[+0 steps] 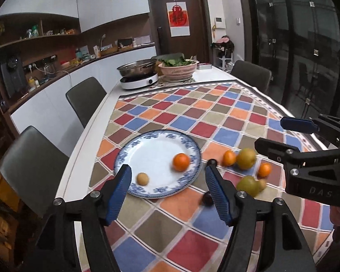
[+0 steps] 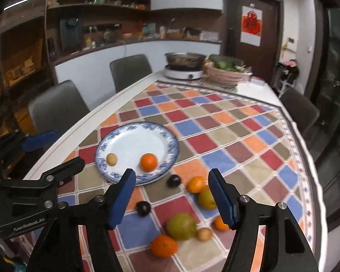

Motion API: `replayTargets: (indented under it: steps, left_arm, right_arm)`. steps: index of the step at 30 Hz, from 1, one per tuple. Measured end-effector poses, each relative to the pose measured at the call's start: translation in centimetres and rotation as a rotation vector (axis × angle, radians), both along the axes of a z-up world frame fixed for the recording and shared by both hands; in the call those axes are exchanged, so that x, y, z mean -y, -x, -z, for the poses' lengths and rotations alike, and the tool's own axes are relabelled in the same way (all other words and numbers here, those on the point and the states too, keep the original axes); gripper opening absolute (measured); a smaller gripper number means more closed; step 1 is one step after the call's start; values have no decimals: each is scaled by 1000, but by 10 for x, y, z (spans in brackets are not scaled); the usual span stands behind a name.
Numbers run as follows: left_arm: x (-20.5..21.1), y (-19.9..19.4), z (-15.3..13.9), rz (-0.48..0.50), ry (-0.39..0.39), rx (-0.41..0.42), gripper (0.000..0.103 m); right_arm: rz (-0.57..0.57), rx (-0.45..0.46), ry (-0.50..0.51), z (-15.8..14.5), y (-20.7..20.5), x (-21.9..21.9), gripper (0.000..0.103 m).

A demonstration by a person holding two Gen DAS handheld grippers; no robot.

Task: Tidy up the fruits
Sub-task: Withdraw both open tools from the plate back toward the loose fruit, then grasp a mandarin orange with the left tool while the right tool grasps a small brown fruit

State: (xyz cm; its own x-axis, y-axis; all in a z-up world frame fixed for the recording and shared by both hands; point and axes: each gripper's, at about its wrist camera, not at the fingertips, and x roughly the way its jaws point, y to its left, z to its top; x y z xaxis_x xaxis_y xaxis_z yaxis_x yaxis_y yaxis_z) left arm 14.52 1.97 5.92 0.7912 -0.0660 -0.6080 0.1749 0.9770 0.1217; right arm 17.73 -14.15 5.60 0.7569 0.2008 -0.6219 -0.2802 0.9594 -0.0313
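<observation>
A blue-rimmed white plate (image 1: 147, 145) (image 2: 129, 142) lies on the checked tablecloth. It holds an orange (image 1: 180, 162) (image 2: 148, 162) and a small tan fruit (image 1: 142, 178) (image 2: 111, 159). Loose fruit lies right of the plate: oranges (image 2: 195, 184) (image 2: 164, 246), green-yellow pears (image 2: 181, 226) (image 2: 206, 198) (image 1: 246, 158), dark plums (image 2: 174, 180) (image 2: 143, 208), another small tan fruit (image 2: 204, 234). My left gripper (image 1: 168, 181) is open and empty above the plate's near edge. My right gripper (image 2: 171, 185) is open and empty above the loose fruit.
At the table's far end stand a pot on an induction cooker (image 1: 139, 77) and a pink bowl of greens (image 1: 178, 68). Grey chairs (image 1: 86, 97) (image 1: 29, 165) line the left side, one more (image 1: 251, 72) stands at the far right. The white table edge (image 1: 86, 136) runs close left of the plate.
</observation>
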Motion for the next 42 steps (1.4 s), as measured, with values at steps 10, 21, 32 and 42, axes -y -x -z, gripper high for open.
replayTargets:
  steps: [10, 21, 32, 42]
  left_arm:
    - [34, 30, 14, 11, 60, 1, 71]
    - [71, 40, 58, 35, 98, -88, 71]
    - [94, 36, 98, 127, 49, -115, 71]
    - [103, 19, 123, 160, -2, -175, 70]
  right_arm:
    - [74, 64, 26, -3, 41, 45, 67]
    - [51, 24, 81, 24, 53, 78, 67]
    - [-90, 27, 179, 61, 56, 77, 67]
    - [-205, -64, 190, 102, 29, 75, 60]
